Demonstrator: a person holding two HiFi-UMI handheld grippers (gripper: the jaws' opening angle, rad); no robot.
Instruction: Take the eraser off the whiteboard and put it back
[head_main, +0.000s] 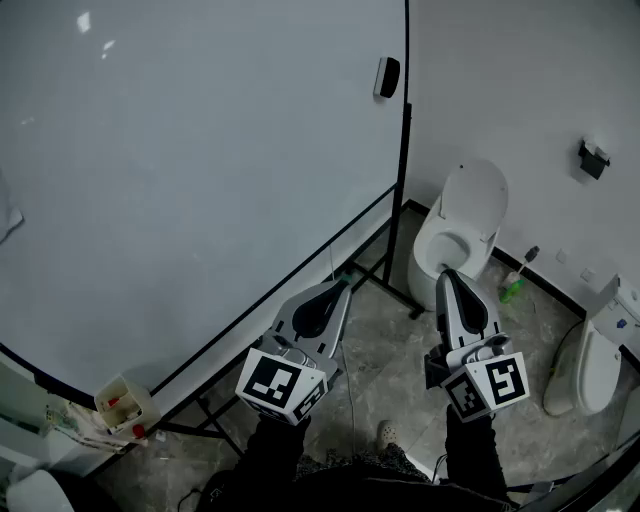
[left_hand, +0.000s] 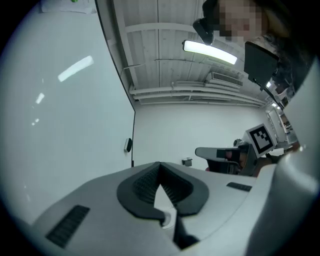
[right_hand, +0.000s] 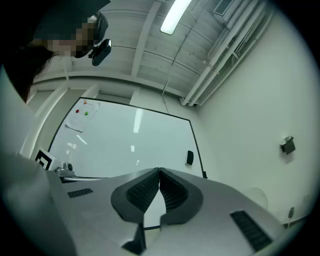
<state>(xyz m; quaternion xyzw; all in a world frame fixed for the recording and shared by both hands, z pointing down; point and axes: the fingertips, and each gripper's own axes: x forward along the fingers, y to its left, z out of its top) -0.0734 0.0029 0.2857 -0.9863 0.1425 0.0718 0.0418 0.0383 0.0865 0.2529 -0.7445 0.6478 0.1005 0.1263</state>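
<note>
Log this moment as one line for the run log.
eraser: on whiteboard, upper right edge | left gripper: shut, empty | right gripper: shut, empty | both grippers: apart from eraser

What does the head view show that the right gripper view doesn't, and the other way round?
Only the head view: the floor, a shoe and a small box at the lower edge of the whiteboard. Only the right gripper view: the ceiling light and a green dot high on the whiteboard. Both: the whiteboard, the eraser by its right edge, and a dark wall fixture.
</note>
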